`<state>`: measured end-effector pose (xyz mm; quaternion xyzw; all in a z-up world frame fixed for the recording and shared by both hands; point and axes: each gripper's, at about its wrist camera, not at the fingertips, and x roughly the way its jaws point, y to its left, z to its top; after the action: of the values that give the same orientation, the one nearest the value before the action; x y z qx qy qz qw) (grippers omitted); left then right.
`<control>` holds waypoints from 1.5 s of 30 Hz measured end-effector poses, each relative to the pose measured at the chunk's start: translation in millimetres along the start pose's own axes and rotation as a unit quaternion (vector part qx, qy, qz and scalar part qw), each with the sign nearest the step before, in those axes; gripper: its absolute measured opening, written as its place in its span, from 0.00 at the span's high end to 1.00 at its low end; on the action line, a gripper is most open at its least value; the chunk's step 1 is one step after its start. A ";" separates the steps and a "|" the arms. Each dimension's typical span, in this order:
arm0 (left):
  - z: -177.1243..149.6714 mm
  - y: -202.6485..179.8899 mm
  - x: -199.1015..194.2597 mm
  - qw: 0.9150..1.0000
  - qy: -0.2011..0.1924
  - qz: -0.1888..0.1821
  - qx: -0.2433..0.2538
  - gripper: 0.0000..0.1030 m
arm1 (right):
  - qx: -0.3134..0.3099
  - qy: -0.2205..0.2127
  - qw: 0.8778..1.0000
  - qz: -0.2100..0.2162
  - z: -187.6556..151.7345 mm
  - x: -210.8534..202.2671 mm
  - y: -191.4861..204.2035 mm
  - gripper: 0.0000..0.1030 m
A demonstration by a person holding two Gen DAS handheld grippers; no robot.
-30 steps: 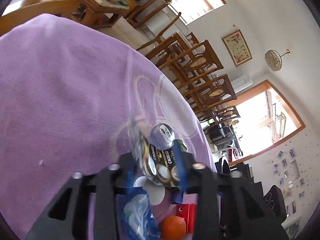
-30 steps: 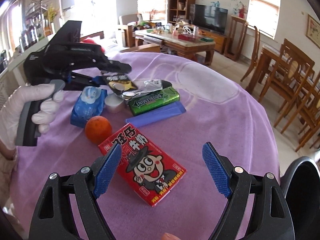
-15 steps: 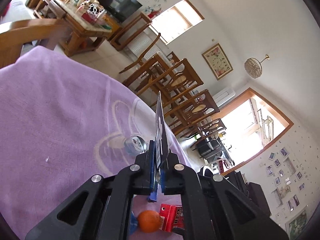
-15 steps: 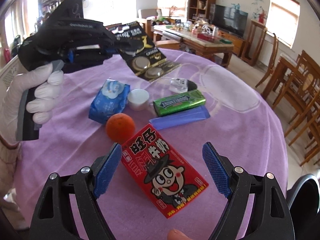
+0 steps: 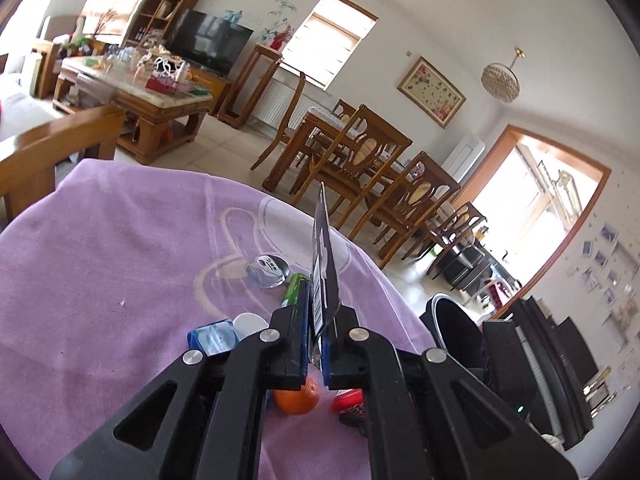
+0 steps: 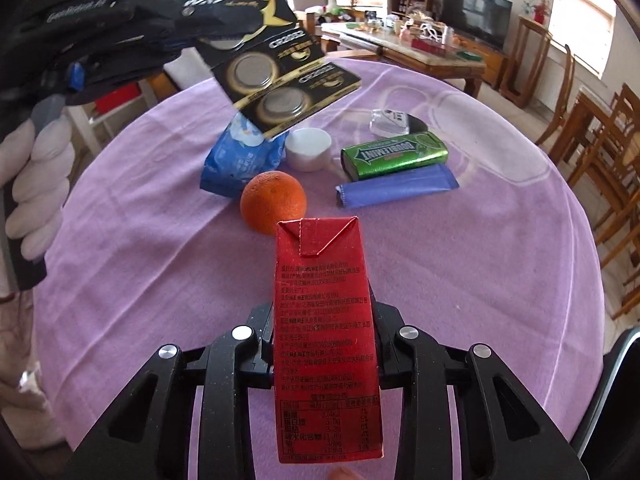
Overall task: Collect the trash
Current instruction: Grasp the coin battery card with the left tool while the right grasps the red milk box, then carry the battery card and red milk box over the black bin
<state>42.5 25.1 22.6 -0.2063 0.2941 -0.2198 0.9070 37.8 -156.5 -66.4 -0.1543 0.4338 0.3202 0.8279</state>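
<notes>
Left gripper (image 5: pixel 315 354) is clamped on one black card of coin batteries (image 6: pixel 272 68), up off the purple tablecloth (image 6: pixel 460 248). Right gripper (image 6: pixel 326 334) just closed its jaws on one red drink carton (image 6: pixel 326 320) near the tabletop's front edge. One orange (image 6: pixel 274 201), one green gum pack (image 6: pixel 394 155) mid-table.

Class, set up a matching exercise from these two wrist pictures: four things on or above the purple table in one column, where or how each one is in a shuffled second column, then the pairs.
Things:
1. battery card
2. red carton
3. orange
4. green gum pack

States:
A. lying on the cloth, beside the blue wrapper
B. clamped in the right gripper
C. held in the air by the left gripper
D. resting on the cloth just beyond the carton

Pairs: 1-C, 2-B, 3-D, 4-A
</notes>
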 end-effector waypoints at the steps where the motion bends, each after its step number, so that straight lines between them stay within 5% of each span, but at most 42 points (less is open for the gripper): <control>1: -1.3 -4.7 -0.7 1.000 0.000 0.003 0.007 0.94 | 0.010 -0.007 1.000 0.002 -2.0 -5.4 -3.8 0.69; 9: -15.2 -66.7 10.1 0.996 0.004 0.010 0.088 0.94 | 0.106 -0.092 0.990 -0.014 -19.3 -72.2 -49.6 0.69; 20: -61.4 -193.6 55.5 0.978 0.031 -0.064 0.198 0.94 | 0.212 -0.187 0.953 -0.111 -98.9 -178.0 -125.3 0.69; 28: -94.4 -256.1 107.7 0.964 0.068 -0.103 0.234 0.94 | 0.288 -0.192 0.927 -0.147 -176.4 -214.7 -186.3 0.69; 36: -108.2 -281.4 155.4 0.957 0.100 -0.105 0.252 0.94 | 0.353 -0.186 0.904 -0.155 -237.8 -216.6 -232.1 0.69; 45: -128.3 -291.7 189.1 0.952 0.128 -0.090 0.264 0.94 | 0.378 -0.171 0.898 -0.148 -260.9 -195.5 -252.5 0.69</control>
<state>19.6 -343.4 -9.4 0.0444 0.3194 -0.3949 0.8603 -37.9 -561.8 -62.6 0.1646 0.3460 0.0275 0.9233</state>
